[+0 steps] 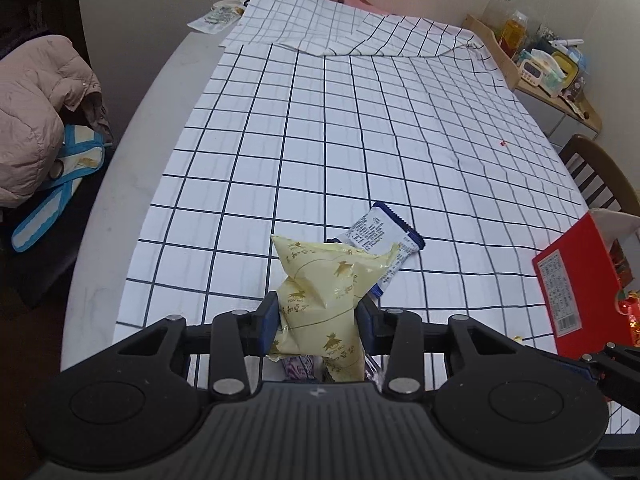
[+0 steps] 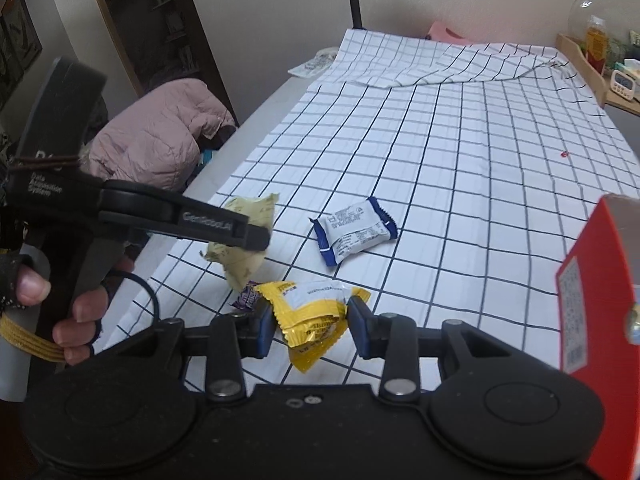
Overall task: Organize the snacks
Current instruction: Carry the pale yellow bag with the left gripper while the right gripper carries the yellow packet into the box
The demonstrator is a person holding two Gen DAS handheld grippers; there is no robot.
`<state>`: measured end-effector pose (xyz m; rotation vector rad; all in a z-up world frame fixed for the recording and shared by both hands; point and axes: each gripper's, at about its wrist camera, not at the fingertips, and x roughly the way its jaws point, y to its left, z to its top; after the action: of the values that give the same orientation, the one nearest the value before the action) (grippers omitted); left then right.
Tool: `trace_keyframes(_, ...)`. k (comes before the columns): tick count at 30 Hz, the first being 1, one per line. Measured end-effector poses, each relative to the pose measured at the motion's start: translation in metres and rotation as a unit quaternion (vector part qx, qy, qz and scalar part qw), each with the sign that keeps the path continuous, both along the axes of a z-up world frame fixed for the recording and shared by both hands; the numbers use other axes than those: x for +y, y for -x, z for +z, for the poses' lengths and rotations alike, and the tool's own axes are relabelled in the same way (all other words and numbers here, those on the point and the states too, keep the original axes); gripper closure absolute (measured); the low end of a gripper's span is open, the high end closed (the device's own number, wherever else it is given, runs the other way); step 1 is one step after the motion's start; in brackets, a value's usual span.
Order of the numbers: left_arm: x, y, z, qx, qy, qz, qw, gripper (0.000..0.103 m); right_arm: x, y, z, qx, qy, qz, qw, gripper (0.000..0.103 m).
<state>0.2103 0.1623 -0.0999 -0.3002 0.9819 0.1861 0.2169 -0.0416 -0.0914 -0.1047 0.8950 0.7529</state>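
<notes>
Left tongs (image 1: 318, 322) pinch a pale yellow snack packet (image 1: 320, 280), held above the checked worktop (image 1: 320, 140). Right tongs (image 2: 310, 322) spread, flanking a bright yellow packet (image 2: 310, 316) lying on the cloth. Blue-and-white packet (image 2: 354, 230) lies beyond; purple packet (image 2: 247, 299) just left. Red box (image 2: 592, 300) at right edge.

Blue-edged packet (image 2: 354, 229) lies left of box (image 2: 592, 320).
</notes>
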Motion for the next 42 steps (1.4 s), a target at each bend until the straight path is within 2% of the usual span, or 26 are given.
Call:
trace_keyframes(5,-0.014,0.016,0.026,-0.009,0.008,-0.001,0.9999,0.064,-0.017,0.008,0.021,-0.009,-0.008,-0.004,1.0,0.067)
trace_keyframes(11,-0.043,0.031,0.056,-0.015,-0.001,0.002,0.9999,0.064,-0.047,0.017,0.045,-0.019,-0.012,-0.003,1.0,0.067)
trace_keyframes(23,-0.134,0.043,0.098,-0.033,0.004,-0.021,0.9992,0.064,-0.129,0.015,0.077,-0.031,-0.018,-0.005,0.999,0.067)
trace_keyframes(33,-0.225,0.026,0.108,-0.038,0.001,-0.057,0.9977,0.064,-0.204,-0.004,0.084,-0.038,-0.025,-0.021,0.999,0.067)
trace_keyframes(42,-0.286,-0.002,0.105,-0.031,-0.006,-0.082,0.9961,0.064,-0.262,-0.028,0.078,-0.041,-0.019,-0.05,0.998,0.067)
